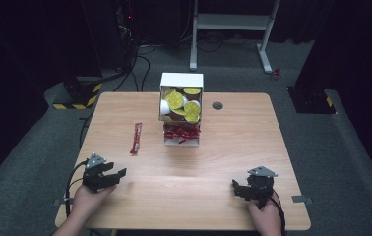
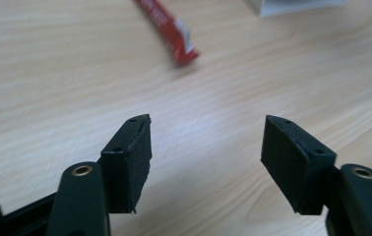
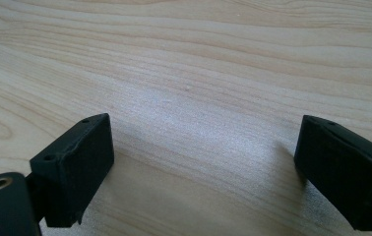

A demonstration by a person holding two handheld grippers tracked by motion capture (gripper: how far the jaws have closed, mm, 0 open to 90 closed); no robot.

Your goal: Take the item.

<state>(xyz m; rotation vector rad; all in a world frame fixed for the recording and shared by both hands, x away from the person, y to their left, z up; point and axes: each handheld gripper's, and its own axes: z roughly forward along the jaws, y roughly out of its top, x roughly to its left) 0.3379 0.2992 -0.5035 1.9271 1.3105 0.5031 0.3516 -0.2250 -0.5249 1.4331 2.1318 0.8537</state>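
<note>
Room: dark, with a grey floor; a white frame stands behind the counter, and black-and-yellow striped bases are at the far left and far right.
Counter: light wood, rectangular, with a small dark round cap near its far edge.
White box: a dispenser box stands at the far middle of the counter, just left of the round cap. Its upper part holds small cups with yellow lids; its lower part holds red sachets.
Left claw: the left claw is low over the near left corner of the counter, held by the person's left hand. Its jaws are spread wide apart and nothing is between them. In the left gripper view the bare wood shows in the gap.
Right claw: the right claw is near the near right corner, held by the right hand. Its jaws are also spread wide, with nothing between them; it points toward the left.
Red sachet: one long red sachet lies flat on the counter, left of the white box and apart from it. It is well ahead of the left claw; its end shows in the left gripper view.
</note>
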